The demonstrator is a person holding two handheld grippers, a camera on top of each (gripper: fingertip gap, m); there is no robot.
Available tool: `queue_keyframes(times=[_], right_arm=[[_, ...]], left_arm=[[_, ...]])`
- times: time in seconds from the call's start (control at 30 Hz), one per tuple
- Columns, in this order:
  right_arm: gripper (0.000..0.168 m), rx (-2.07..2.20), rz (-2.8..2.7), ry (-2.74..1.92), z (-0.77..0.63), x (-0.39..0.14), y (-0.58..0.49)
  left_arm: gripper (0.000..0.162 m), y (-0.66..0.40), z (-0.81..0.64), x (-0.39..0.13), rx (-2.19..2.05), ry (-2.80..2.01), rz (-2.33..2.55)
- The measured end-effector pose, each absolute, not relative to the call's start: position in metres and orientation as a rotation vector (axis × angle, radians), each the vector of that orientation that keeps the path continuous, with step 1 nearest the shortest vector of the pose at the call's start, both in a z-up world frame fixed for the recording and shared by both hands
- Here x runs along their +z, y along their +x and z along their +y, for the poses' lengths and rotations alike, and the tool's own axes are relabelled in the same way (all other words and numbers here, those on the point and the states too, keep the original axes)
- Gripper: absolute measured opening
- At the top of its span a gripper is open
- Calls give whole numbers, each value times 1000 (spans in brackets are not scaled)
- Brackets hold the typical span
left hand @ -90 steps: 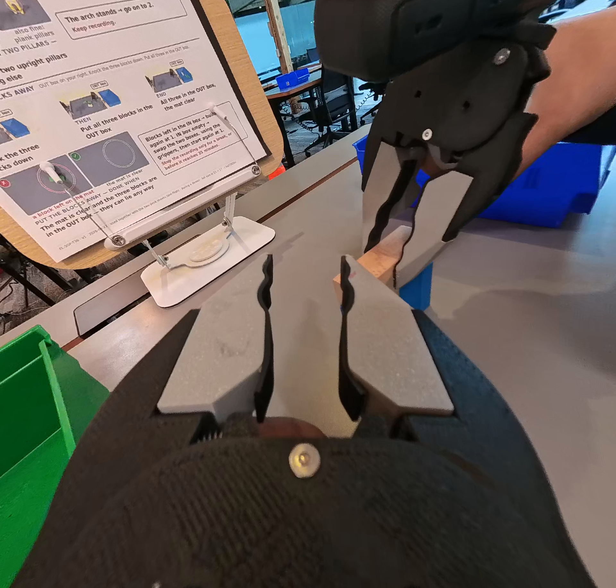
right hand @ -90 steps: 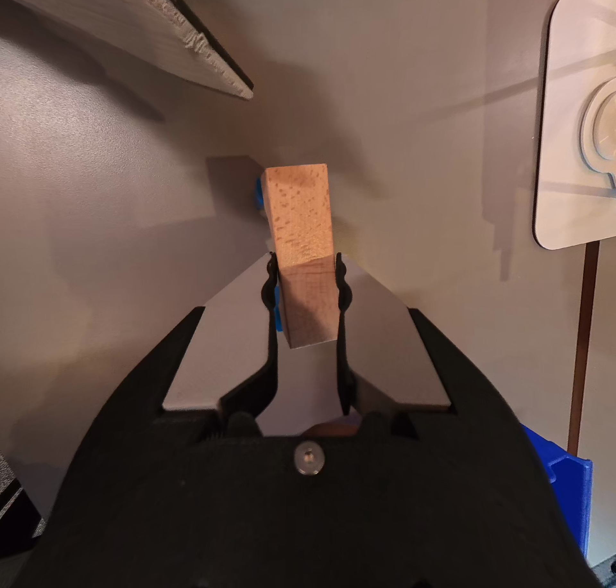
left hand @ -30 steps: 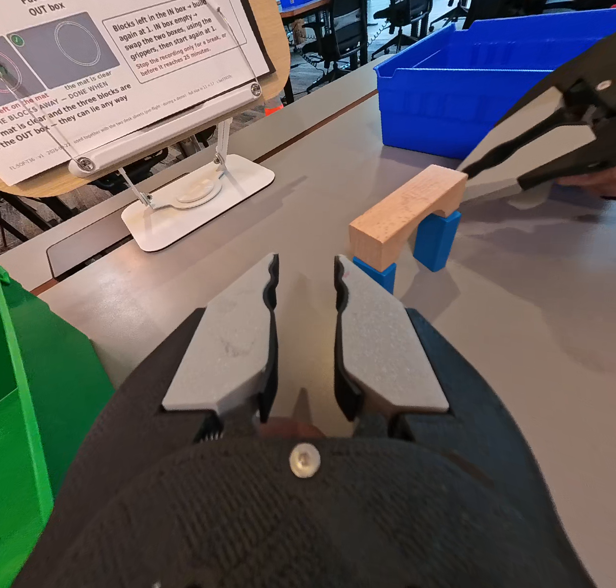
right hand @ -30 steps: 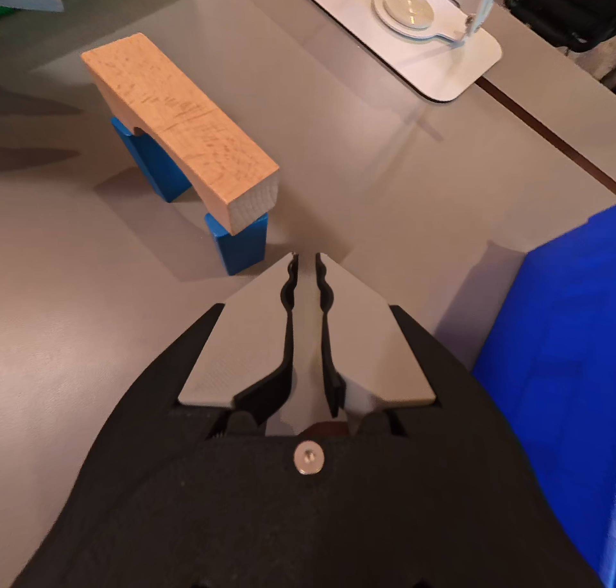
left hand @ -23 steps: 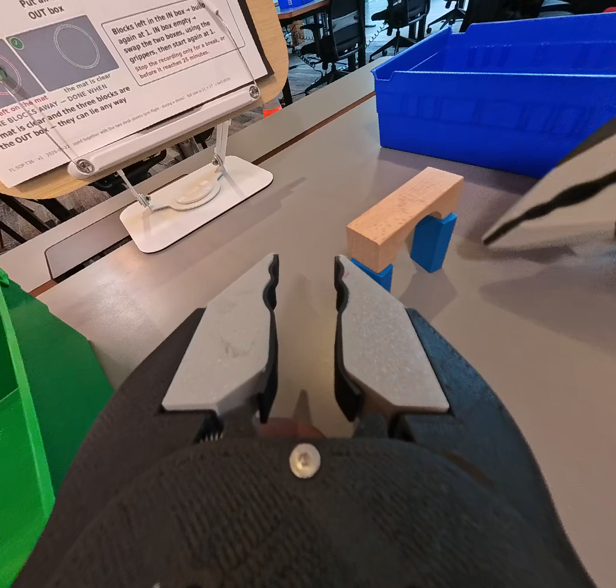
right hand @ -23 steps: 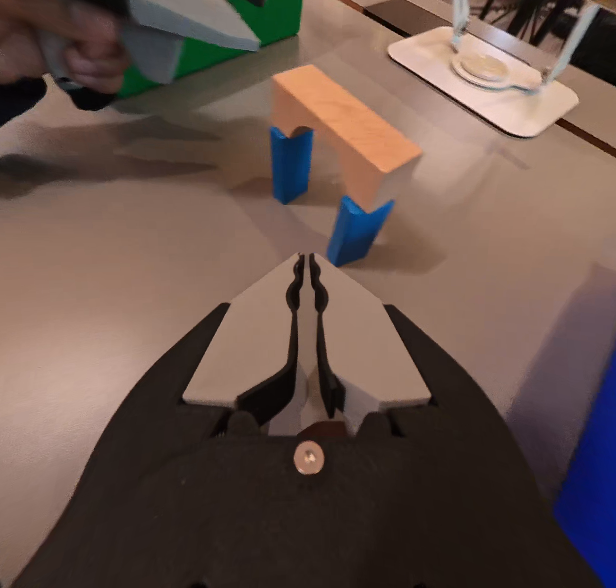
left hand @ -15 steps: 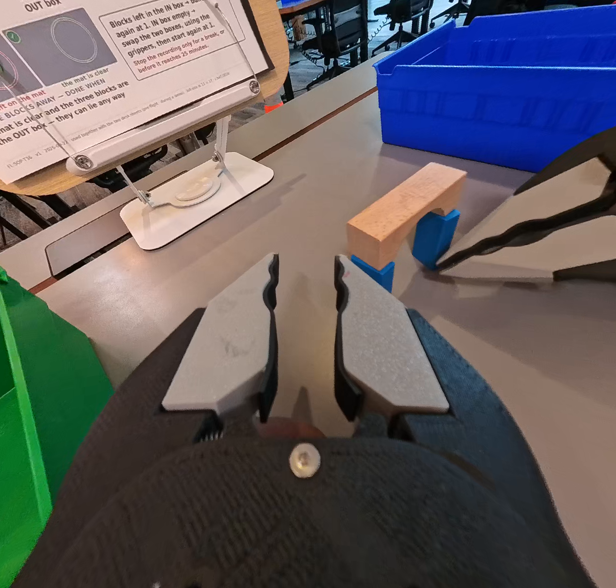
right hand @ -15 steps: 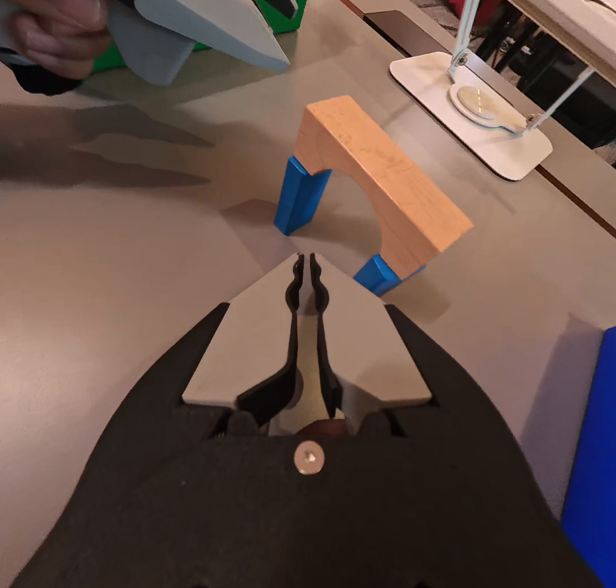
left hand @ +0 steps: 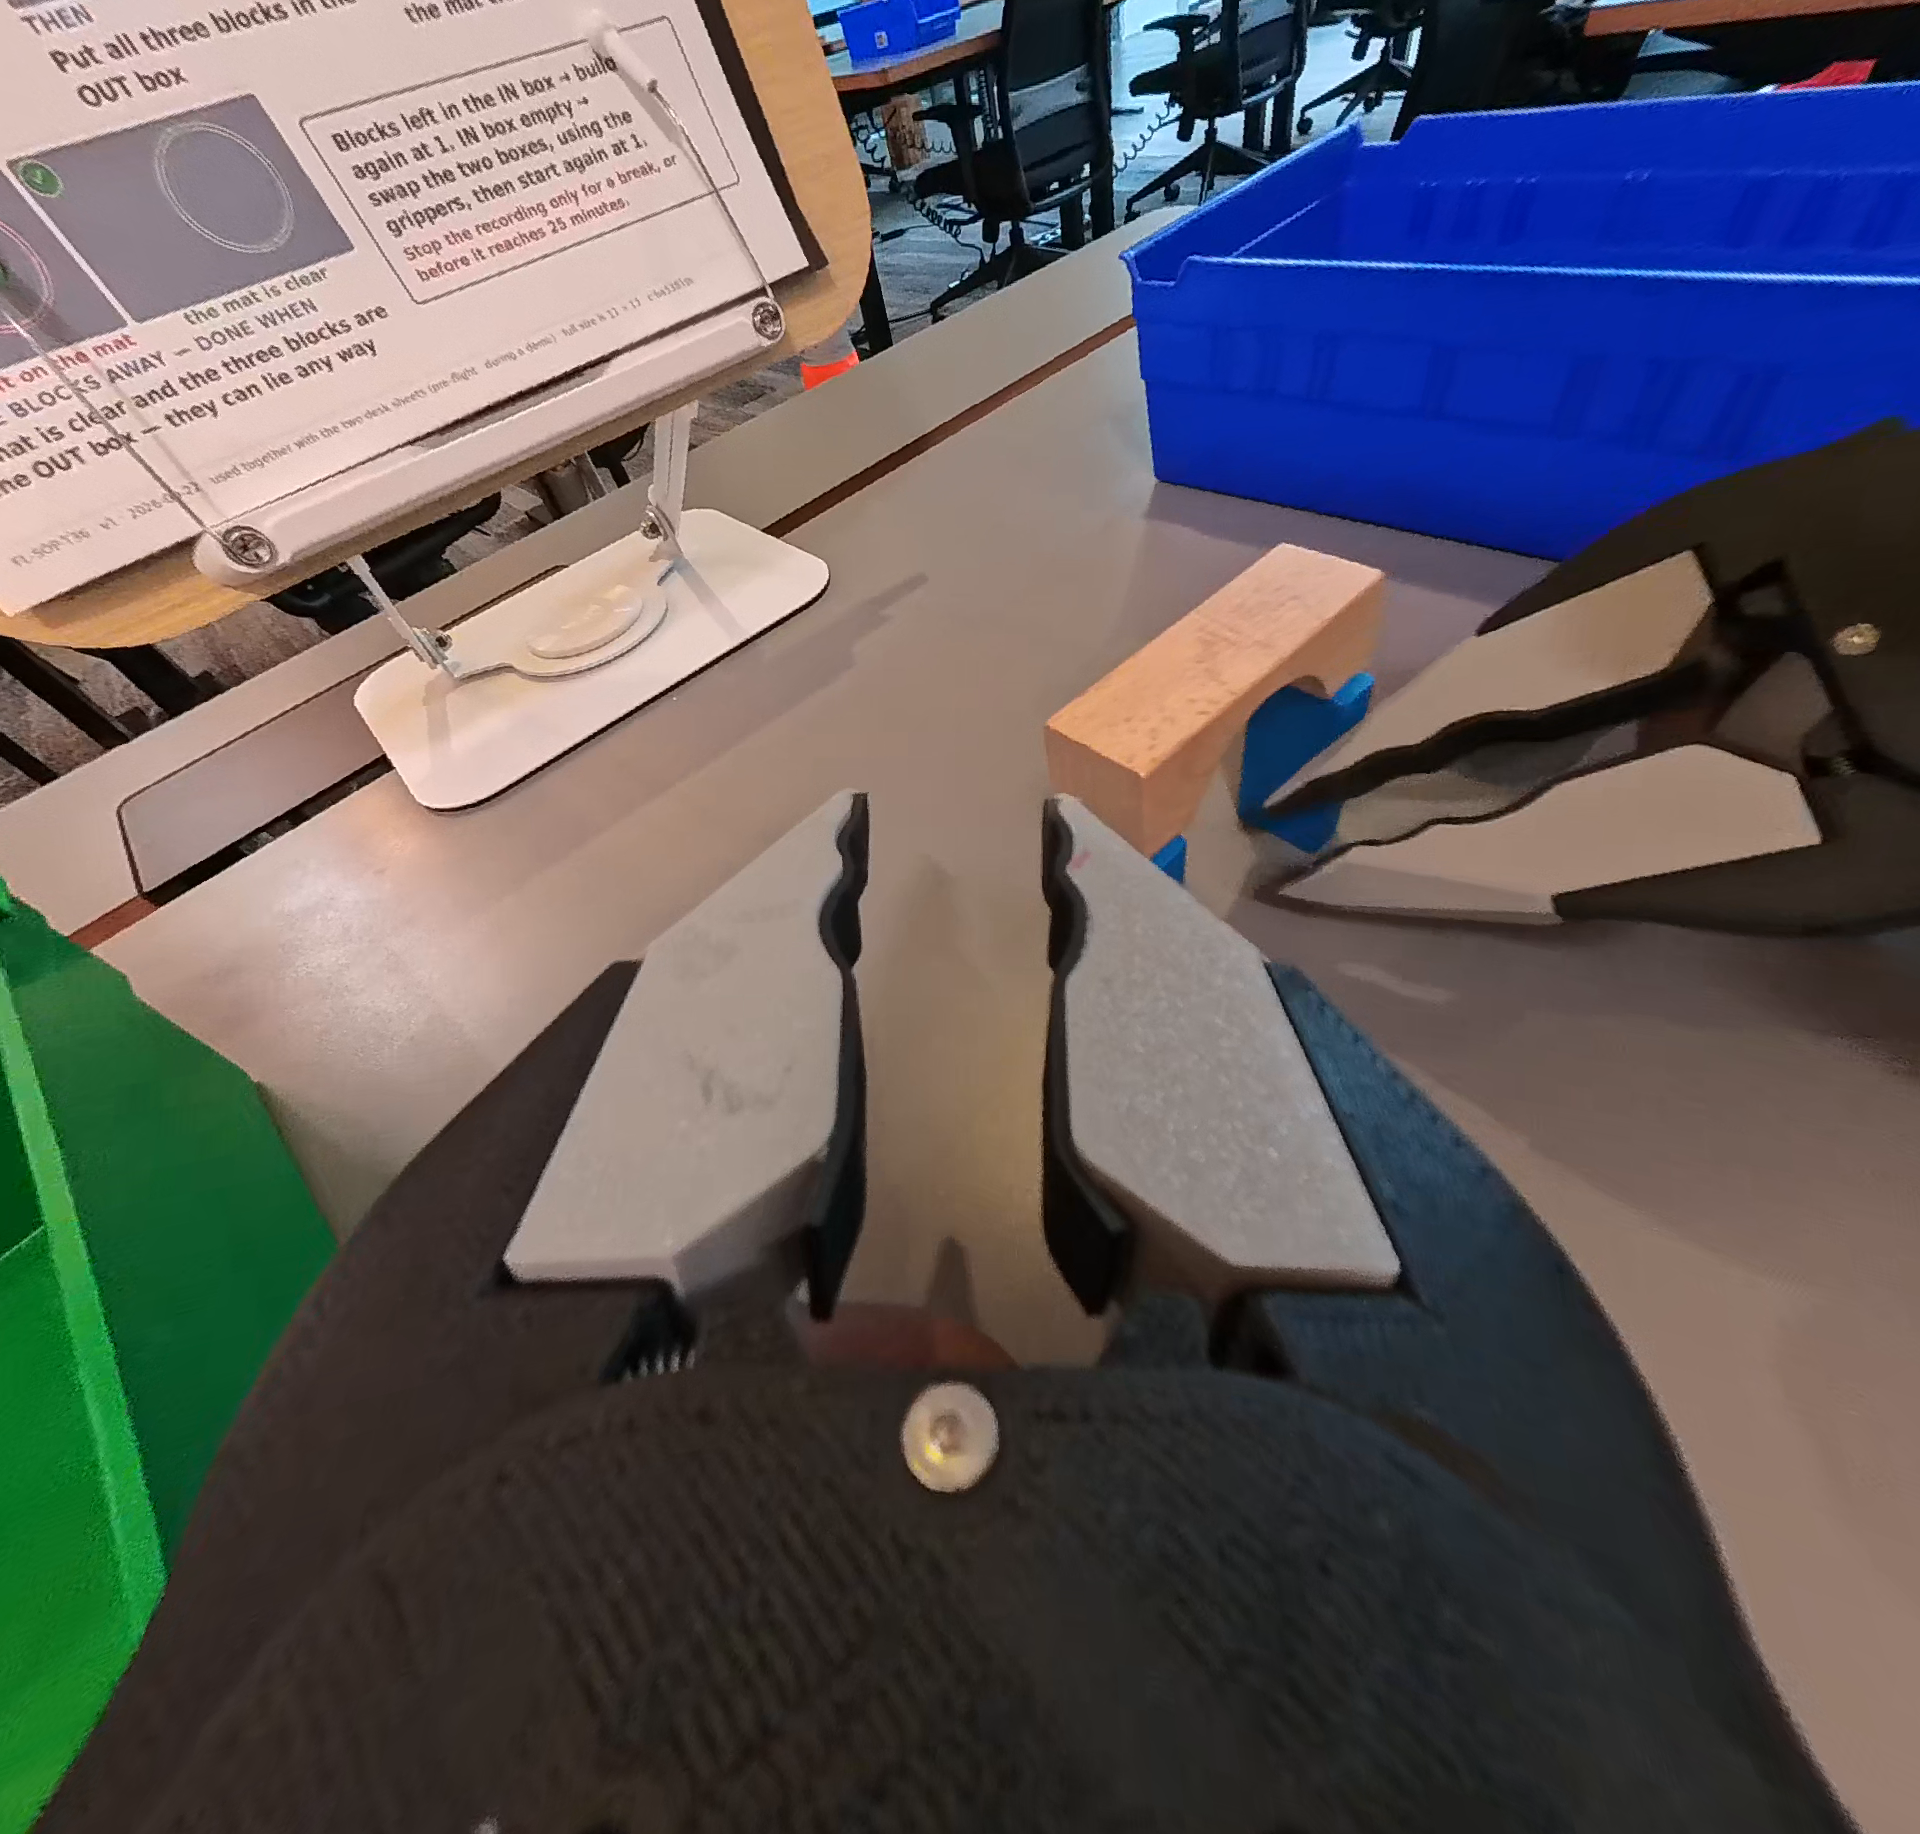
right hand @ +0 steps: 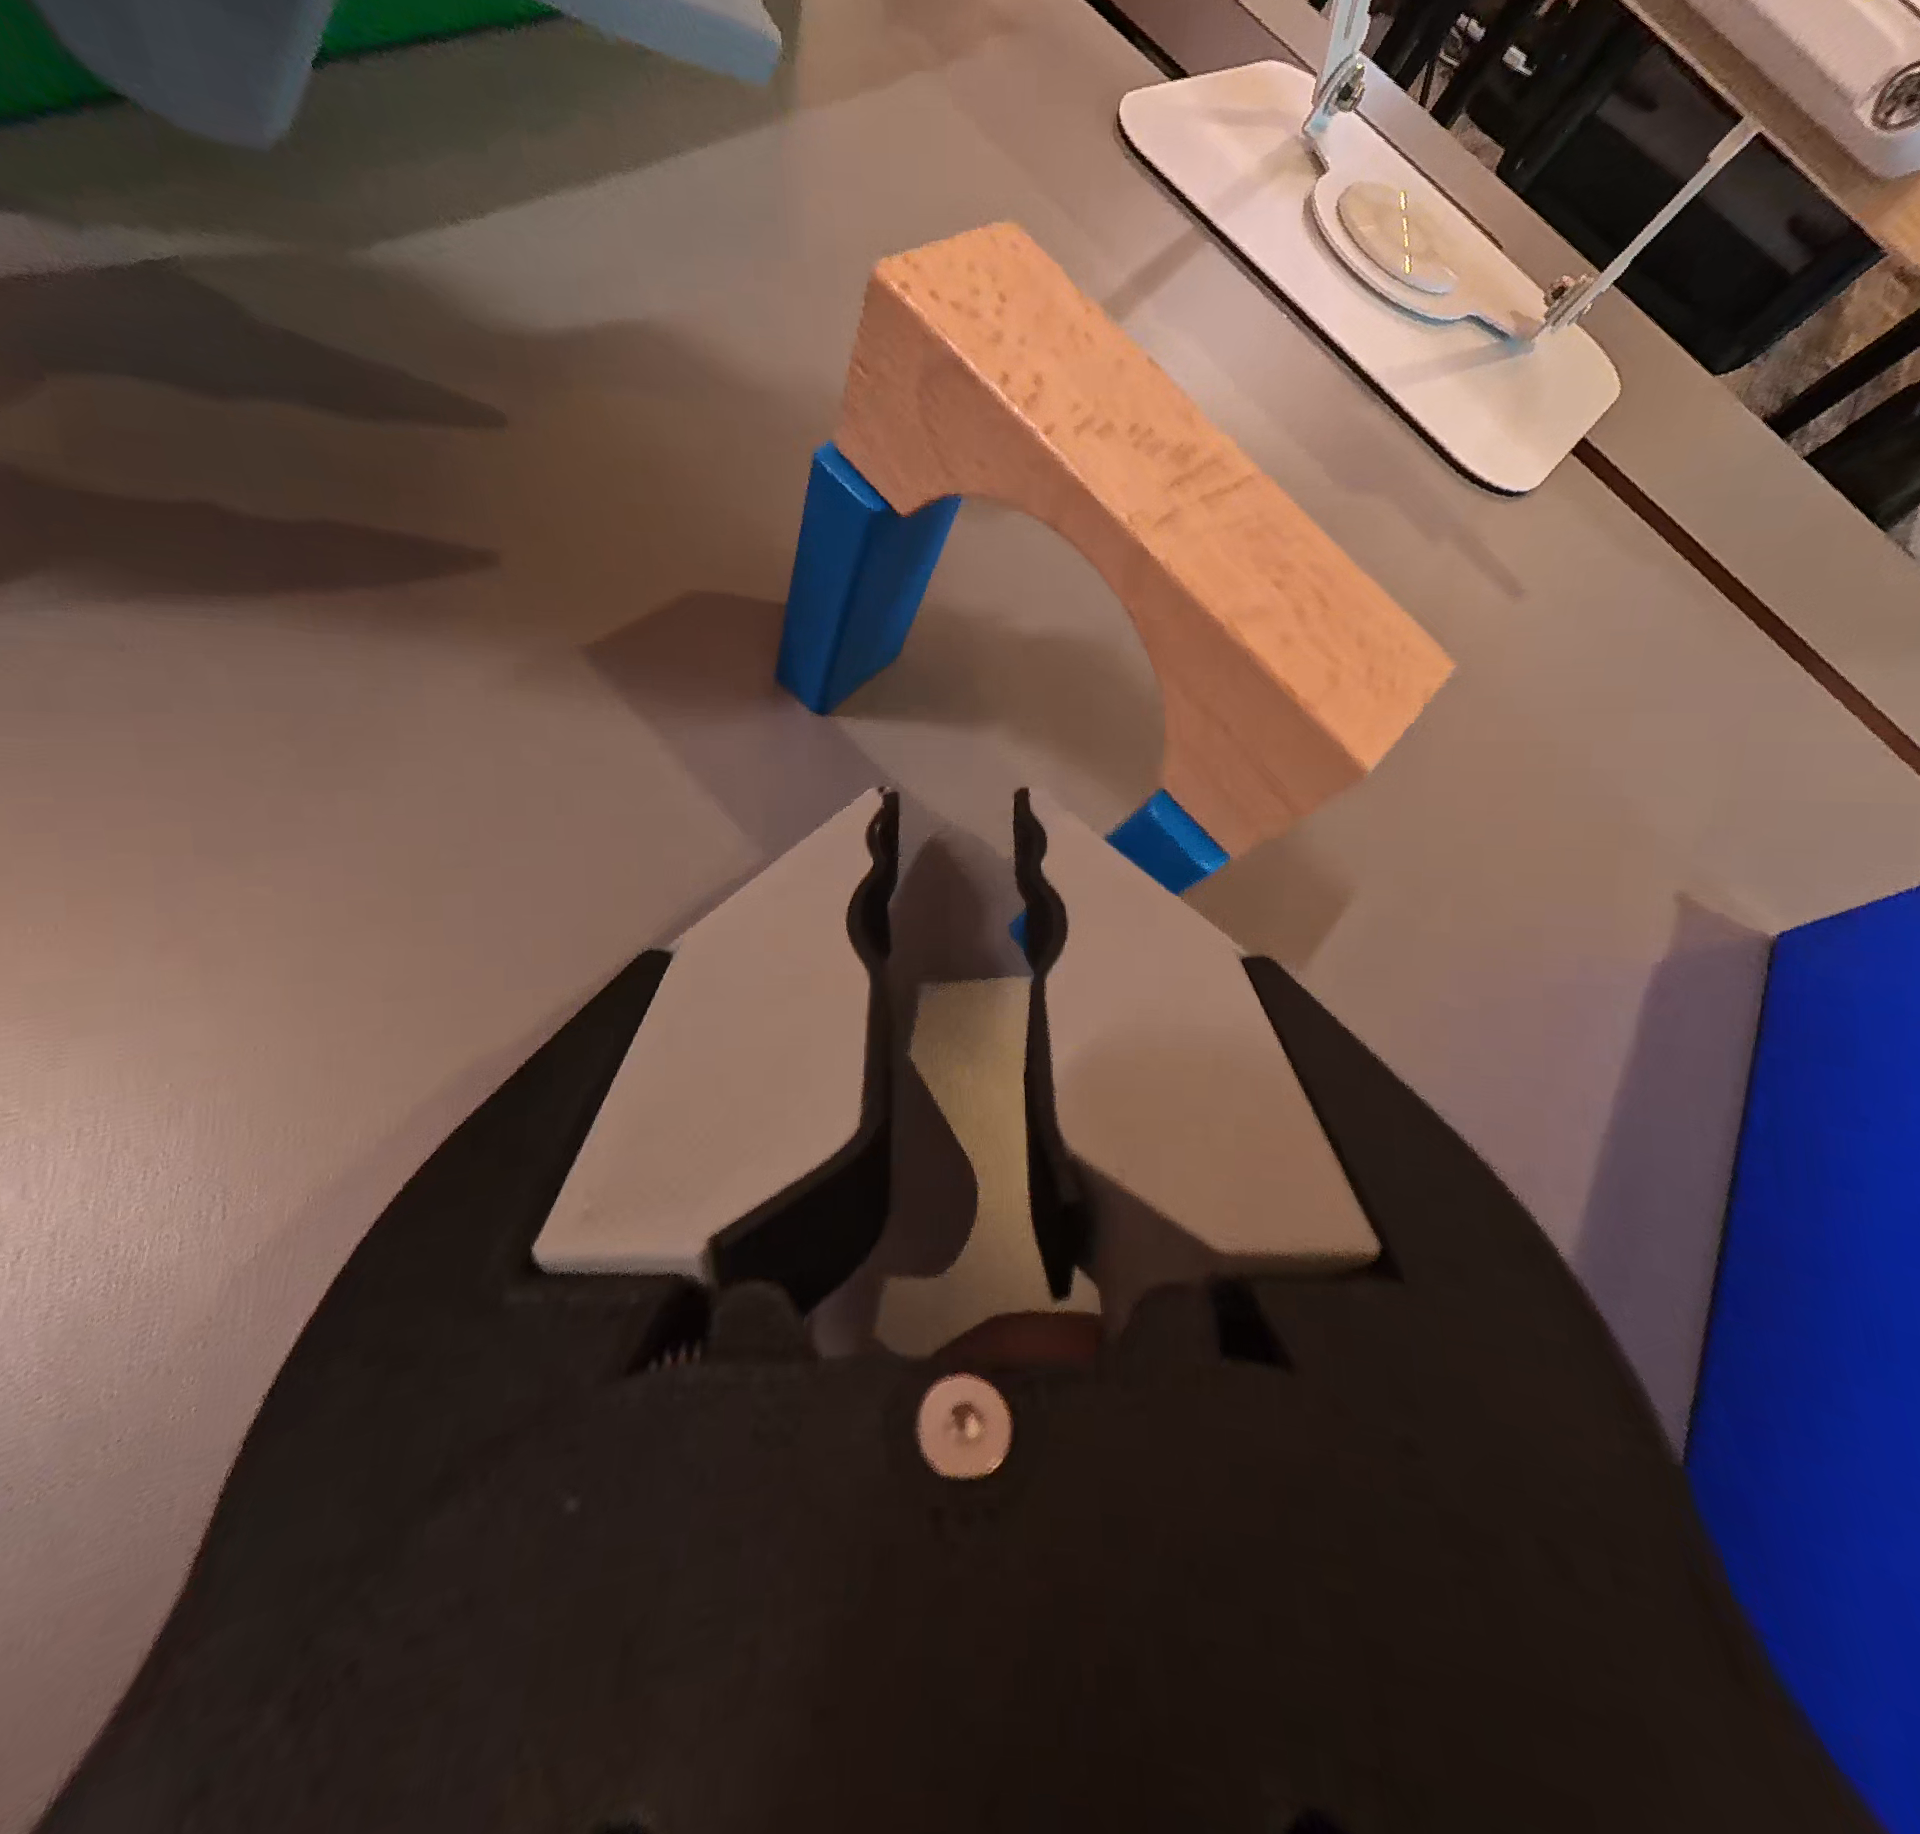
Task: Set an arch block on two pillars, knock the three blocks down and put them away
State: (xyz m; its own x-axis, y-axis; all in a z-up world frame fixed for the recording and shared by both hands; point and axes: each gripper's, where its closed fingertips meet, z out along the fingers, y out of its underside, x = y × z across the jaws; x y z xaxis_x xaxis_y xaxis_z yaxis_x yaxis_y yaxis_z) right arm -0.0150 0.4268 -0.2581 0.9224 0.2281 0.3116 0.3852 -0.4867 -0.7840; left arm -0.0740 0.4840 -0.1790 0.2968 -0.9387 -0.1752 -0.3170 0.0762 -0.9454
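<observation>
A wooden arch block (right hand: 1132, 527) rests tilted on two blue pillars. The far pillar (right hand: 862, 579) stands leaning under its high end. The near pillar (right hand: 1164, 839) is tipped over under its low end, partly hidden by my right gripper (right hand: 951, 818). That gripper is low on the table, slightly open and empty, its right finger against the tipped pillar. My left gripper (left hand: 951, 828) is open and empty, just left of the arch (left hand: 1216, 672). In the left wrist view the right gripper (left hand: 1273, 844) points at the pillar (left hand: 1299, 745).
A blue bin (left hand: 1558, 350) stands behind the arch at the right. A green bin (left hand: 104, 1265) is at the left edge. A white document stand (left hand: 582, 641) with an instruction sheet stands at the table's far side. Office chairs are beyond. Some 12 cm of space lies between my two pairs of fingers. My right gripper's tips are some 6 cm from the wooden arch block (right hand: 1132, 527). Seen from the left wrist view (left hand: 1279, 660) as well. The arch (left hand: 1216, 672) is about 6 cm from both grippers' fingertips. My right wrist view (right hand: 1110, 442) looks at it from another angle.
My right gripper swung down and in against the near pillar and its jaws opened a little. That pillar tipped and the arch sagged at that end. The left gripper stayed put.
</observation>
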Motion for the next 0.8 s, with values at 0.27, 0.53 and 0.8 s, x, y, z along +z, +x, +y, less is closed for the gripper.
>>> queue_keyframes(times=[0.27,0.53,0.8], right_arm=[[25,-206,-455,-2099,416,-259,-15],[25,-168,-470,-2115,403,-258,1],[24,-161,-493,-2125,410,-262,1]], left_arm=[[31,-74,484,-180,-710,-1466,1229],[31,-74,487,-184,-702,-1480,1233],[31,-72,487,-187,-696,-1486,1240]])
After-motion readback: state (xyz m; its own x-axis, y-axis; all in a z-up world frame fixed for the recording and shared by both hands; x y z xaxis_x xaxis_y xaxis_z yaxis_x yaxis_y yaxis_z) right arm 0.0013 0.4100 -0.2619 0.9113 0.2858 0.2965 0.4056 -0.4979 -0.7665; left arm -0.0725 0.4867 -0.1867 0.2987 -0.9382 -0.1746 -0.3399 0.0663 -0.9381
